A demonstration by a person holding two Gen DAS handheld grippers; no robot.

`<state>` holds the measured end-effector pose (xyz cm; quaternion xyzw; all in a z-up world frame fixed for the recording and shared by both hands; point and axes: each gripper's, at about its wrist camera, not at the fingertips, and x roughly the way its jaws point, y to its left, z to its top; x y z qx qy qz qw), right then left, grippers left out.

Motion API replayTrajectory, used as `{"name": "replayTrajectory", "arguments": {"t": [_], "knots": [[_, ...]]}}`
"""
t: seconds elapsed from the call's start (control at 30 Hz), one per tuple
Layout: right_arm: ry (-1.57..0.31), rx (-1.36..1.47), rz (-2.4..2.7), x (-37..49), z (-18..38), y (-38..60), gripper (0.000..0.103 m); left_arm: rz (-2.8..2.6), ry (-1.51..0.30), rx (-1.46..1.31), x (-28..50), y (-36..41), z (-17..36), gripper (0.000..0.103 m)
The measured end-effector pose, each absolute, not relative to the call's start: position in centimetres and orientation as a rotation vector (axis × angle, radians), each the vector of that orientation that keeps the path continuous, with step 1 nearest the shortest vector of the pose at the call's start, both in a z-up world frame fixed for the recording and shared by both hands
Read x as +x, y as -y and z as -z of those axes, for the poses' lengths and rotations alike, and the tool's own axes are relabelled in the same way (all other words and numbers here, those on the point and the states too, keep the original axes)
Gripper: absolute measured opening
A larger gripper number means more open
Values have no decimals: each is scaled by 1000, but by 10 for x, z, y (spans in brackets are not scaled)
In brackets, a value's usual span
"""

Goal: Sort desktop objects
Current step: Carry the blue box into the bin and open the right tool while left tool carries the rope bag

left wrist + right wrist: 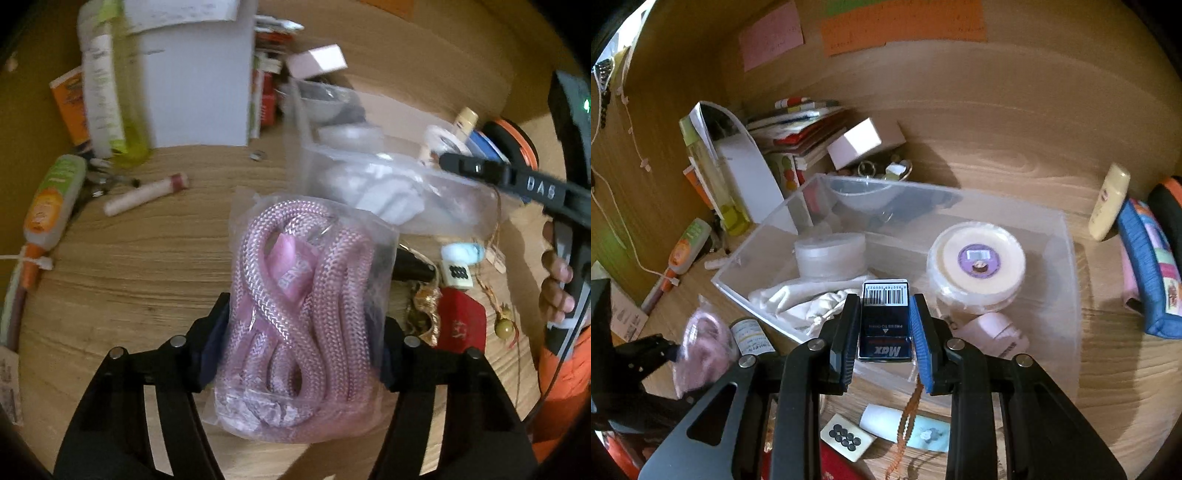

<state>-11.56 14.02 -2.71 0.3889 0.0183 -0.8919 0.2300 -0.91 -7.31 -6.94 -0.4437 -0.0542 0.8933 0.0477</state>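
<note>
Left claw (299, 354) level, clamping bagged pink rope (303, 306).

A clear bag of coiled pink rope (301, 317) sits clamped between the left gripper's (299, 354) fingers, lifted above the desk. A dark blue staple box (884, 325), barcode end forward, is pinched upright in the right gripper (884, 339), just over the near edge of a clear plastic bin (1067, 266).
</note>
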Motion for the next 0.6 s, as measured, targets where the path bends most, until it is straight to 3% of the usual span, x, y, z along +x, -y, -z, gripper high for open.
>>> {"name": "replayTrajectory", "arguments": {"t": [0.37,0.5,0.6], "knots": [[-81,1057,2468,-115,32,-137,27,-2819,223,-1131,-29,81,6,65],[-62,1073,2493,-119,33,-143,43,-2826,197,-1047,-43,71,-17,65],[-8,1082,2456,-120,33,-148,46,-2827,162,-999,-54,59,-29,65]]}}
